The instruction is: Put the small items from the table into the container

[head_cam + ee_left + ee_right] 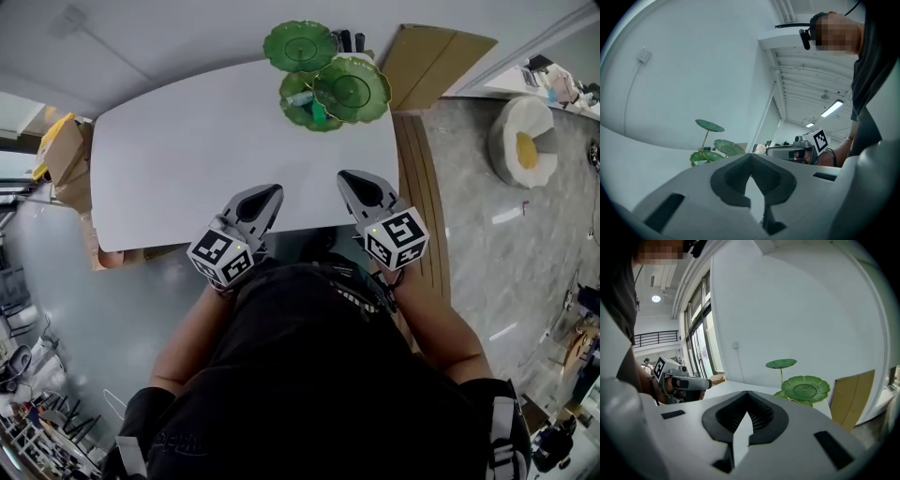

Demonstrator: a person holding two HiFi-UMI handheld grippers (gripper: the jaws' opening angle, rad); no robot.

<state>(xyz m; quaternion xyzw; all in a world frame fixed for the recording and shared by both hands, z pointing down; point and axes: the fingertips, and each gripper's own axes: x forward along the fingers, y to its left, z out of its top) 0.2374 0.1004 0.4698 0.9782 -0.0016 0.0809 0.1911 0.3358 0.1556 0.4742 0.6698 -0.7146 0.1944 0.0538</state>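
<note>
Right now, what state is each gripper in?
Left gripper: closed, holding nothing.
Right gripper: closed, holding nothing.

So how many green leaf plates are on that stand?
3. The tallest plate sits at the table's far edge. The right plate is nearer. The bottom plate lies partly under the right plate. I can't see any more hidden.
</note>
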